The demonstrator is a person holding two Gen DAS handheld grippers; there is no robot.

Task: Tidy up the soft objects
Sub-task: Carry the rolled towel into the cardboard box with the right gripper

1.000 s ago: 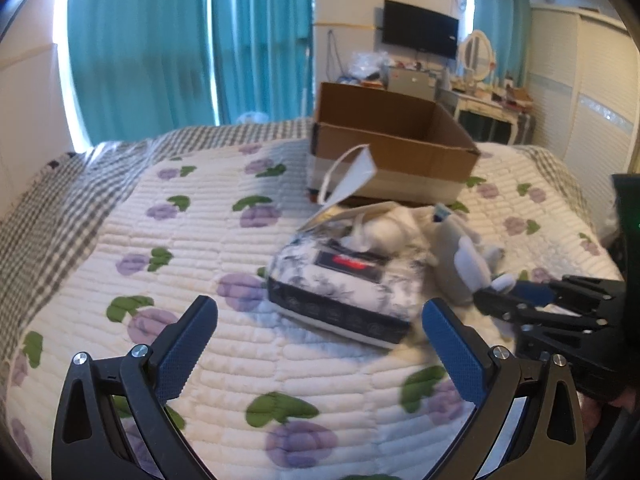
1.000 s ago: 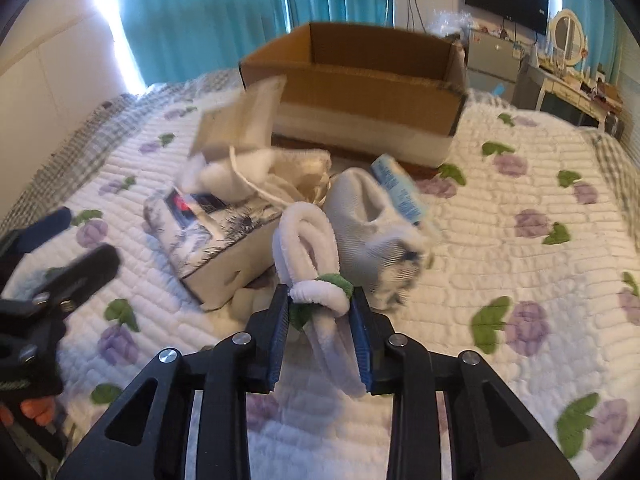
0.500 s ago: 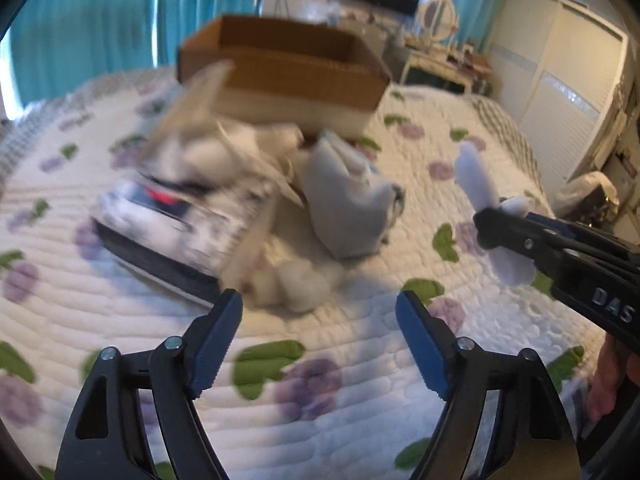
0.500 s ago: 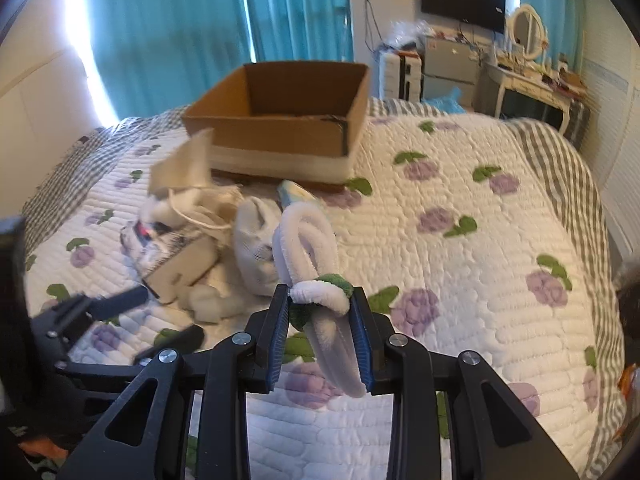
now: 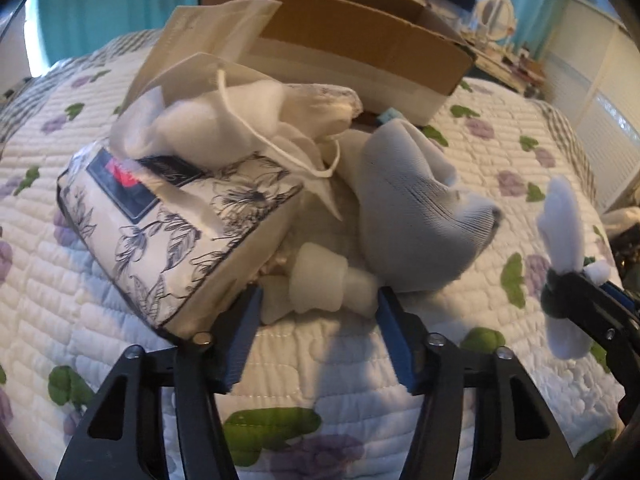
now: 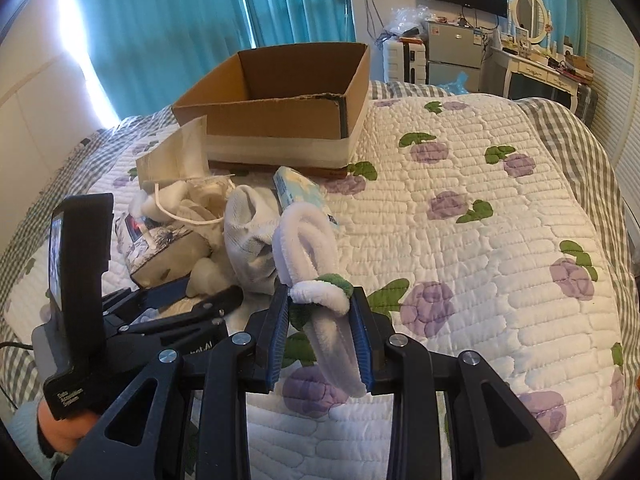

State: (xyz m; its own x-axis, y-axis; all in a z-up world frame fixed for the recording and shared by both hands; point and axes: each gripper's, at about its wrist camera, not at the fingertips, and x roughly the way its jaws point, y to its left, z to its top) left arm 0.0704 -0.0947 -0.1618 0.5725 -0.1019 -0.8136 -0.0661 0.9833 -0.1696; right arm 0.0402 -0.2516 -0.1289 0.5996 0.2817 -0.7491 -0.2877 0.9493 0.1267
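Closing left gripper (image 5: pixel 318 310) brackets small white wad (image 5: pixel 320 284) on bed (image 5: pixel 340 360), pads not yet pressing; right gripper (image 6: pixel 320 330) clamps white fluffy roll (image 6: pixel 316 256).

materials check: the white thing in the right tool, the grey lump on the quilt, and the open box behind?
White piece in the right tool: fluffy plush or terry, napped surface with a green band. Grey lump: fine ribbed knit, likely a sock. Box: matte brown corrugated cardboard, pale tape strip low around it.

Jaws closing — cotton pads (image 5: pixel 324 284) seemingly untouched between.
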